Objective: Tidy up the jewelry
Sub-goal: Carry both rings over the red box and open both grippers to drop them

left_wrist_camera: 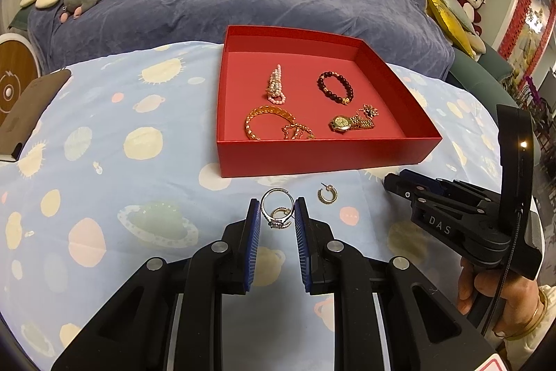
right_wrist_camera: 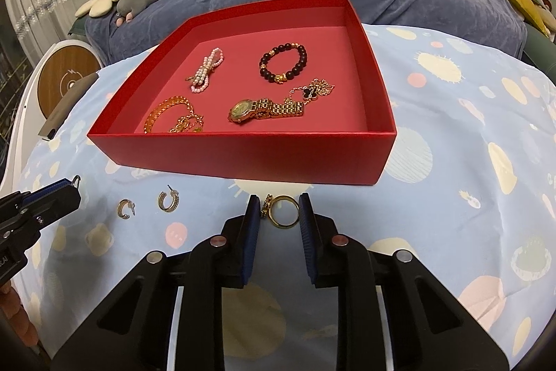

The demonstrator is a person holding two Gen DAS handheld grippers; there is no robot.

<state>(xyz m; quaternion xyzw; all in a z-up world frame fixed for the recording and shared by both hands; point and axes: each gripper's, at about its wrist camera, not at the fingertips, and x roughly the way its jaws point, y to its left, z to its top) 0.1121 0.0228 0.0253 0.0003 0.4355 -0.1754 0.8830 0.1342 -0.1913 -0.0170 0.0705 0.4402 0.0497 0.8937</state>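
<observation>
Left jaws clamped on a silver ring [left_wrist_camera: 274, 202]; left gripper [left_wrist_camera: 277, 214] holds it low over the table [left_wrist_camera: 104, 141], just short of the red box [left_wrist_camera: 326, 159]. A small gold hoop shows through the ring, and whether it is also held is unclear. One hoop earring [left_wrist_camera: 326, 195] lies loose on the cloth just right of it. Right jaws set close either side of a gold ring [right_wrist_camera: 284, 211], right gripper [right_wrist_camera: 280, 214]; pad contact looks made but can't confirm. A beaded ring [right_wrist_camera: 266, 204] sits against its left side. Box already holds pearl strand, amber bangle, bead bracelet and watch [right_wrist_camera: 255, 110].

Likely step: right grip on the gold ring. Squeeze across its width, keep the beaded ring clear, lift straight, carry over the near wall.
</observation>
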